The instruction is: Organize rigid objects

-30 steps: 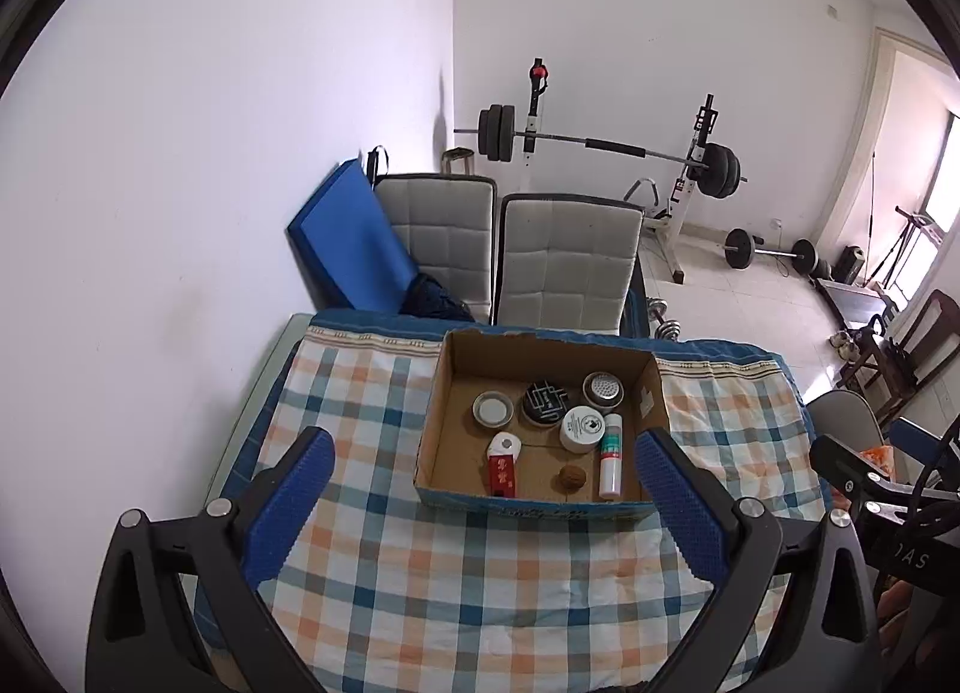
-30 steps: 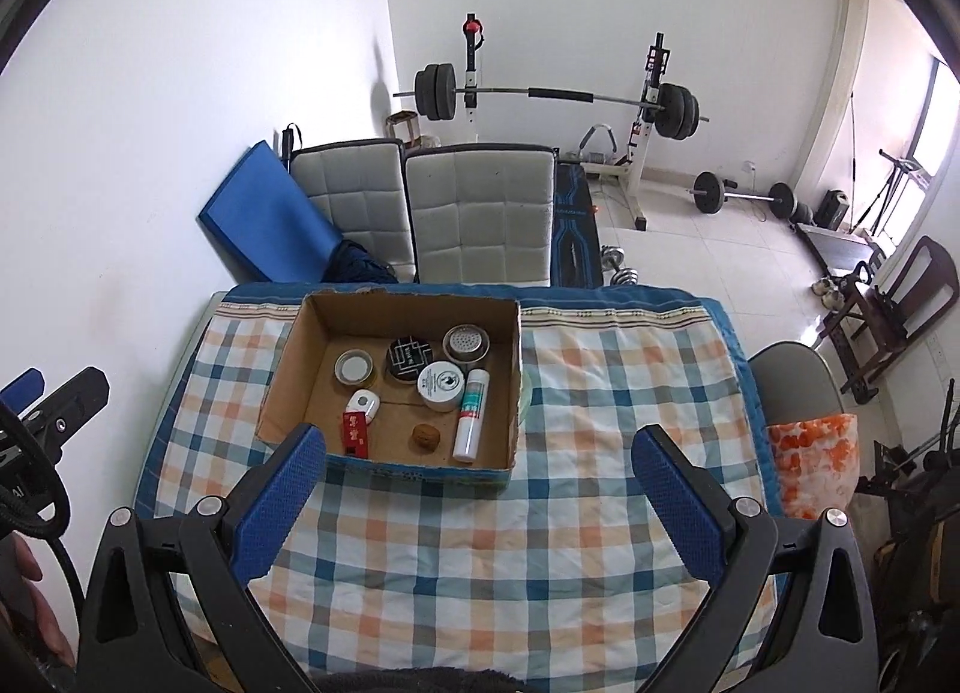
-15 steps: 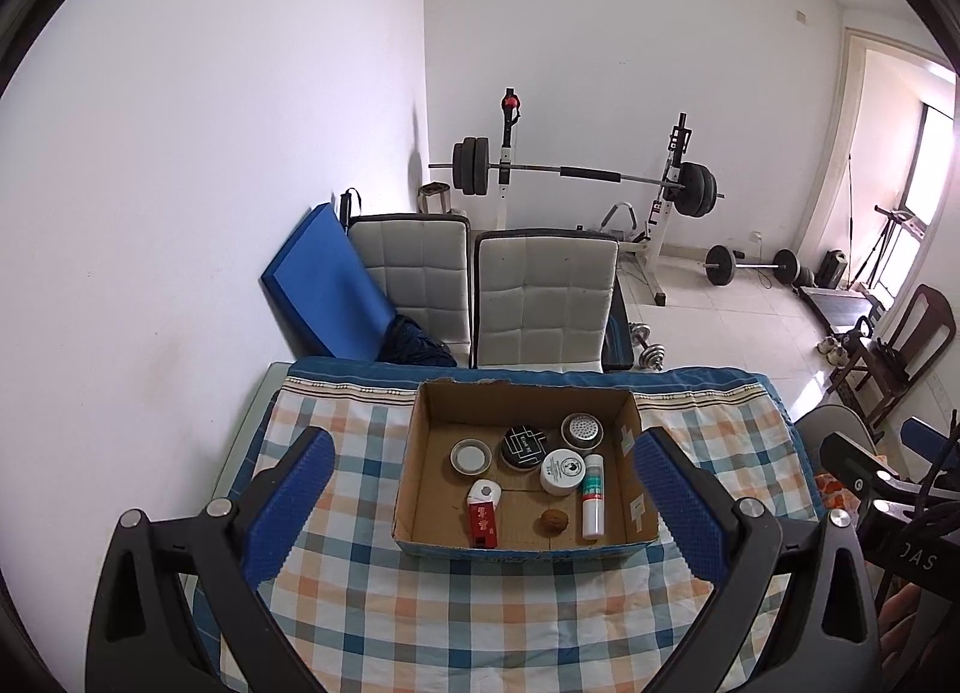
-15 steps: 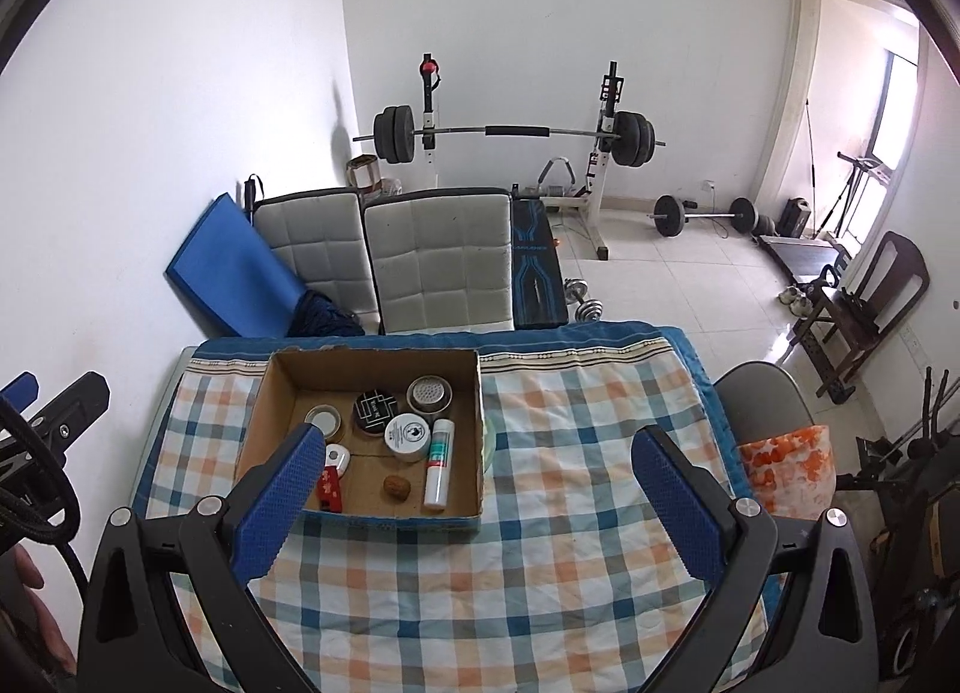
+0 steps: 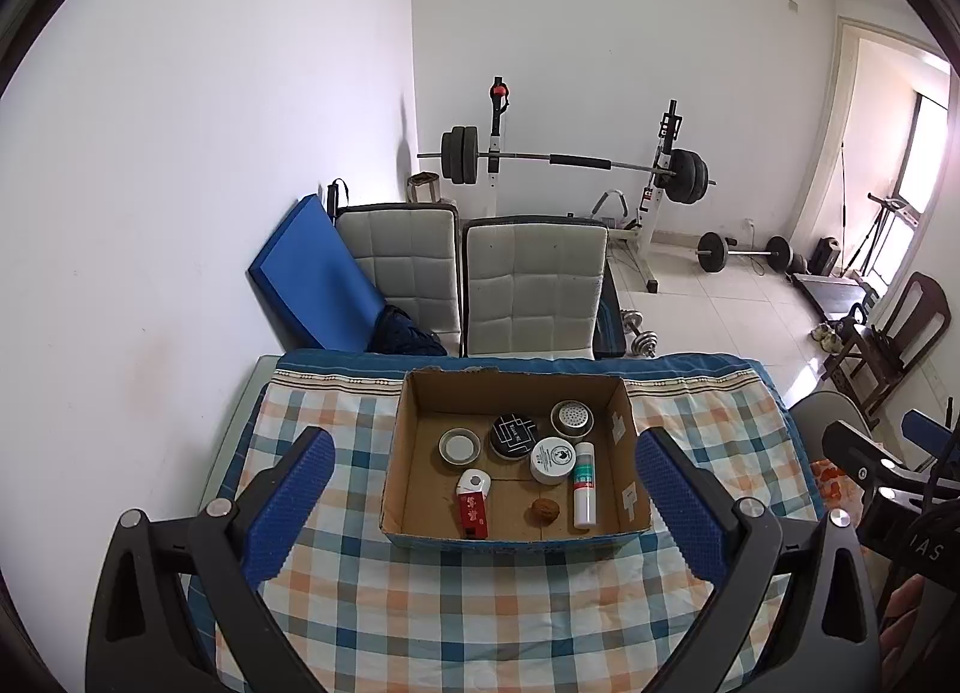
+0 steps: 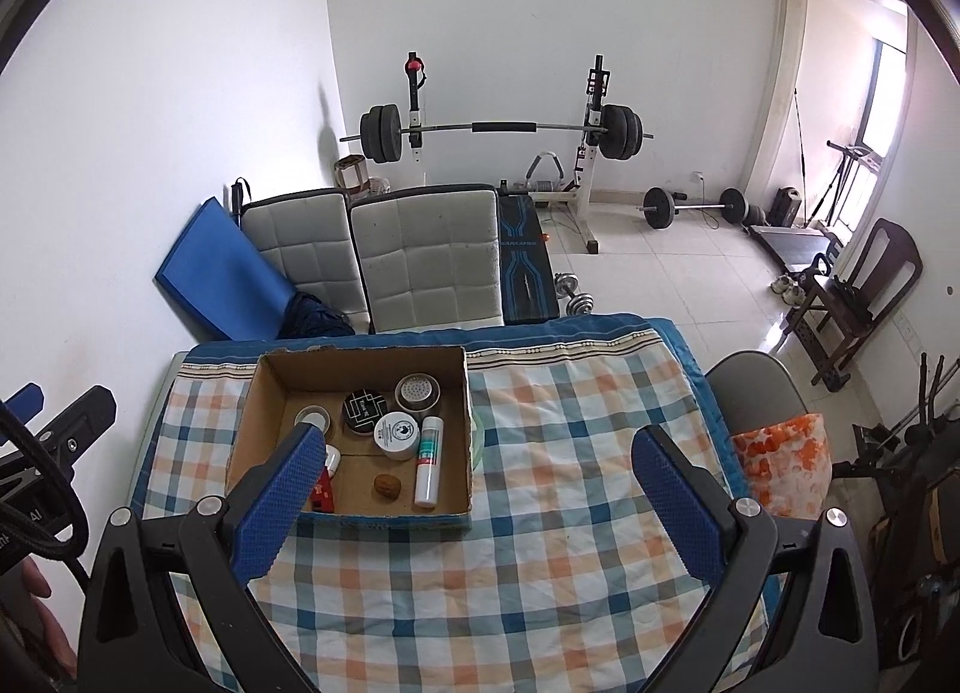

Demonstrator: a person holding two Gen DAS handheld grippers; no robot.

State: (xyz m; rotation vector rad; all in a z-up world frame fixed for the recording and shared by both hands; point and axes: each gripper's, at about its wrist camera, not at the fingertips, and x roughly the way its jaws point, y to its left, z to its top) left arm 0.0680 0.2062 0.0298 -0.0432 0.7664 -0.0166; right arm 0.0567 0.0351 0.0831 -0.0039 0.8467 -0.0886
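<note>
A cardboard box (image 5: 621,423) (image 6: 252,411) stands on the checked tablecloth (image 5: 480,621). Inside lie a black round tin (image 5: 512,436), a white jar (image 5: 552,459), a metal strainer cup (image 5: 573,417), a grey-lidded tin (image 5: 459,446), a white spray bottle (image 5: 584,484), a red-and-white item (image 5: 473,503) and a walnut (image 5: 545,511). My left gripper (image 5: 485,498) is open and empty, above the table in front of the box. My right gripper (image 6: 477,492) is open and empty, to the right of the box; its left finger (image 6: 276,507) hides part of the red item.
Two white padded chairs (image 5: 534,285) and a blue mat (image 5: 312,279) stand behind the table. A barbell rack (image 5: 576,165) and dumbbells stand farther back. A grey chair with an orange cushion (image 6: 780,453) is at the table's right edge.
Both grippers have risen and drawn back from the box, so the box sits lower and smaller in both views. Both stay open and empty.
</note>
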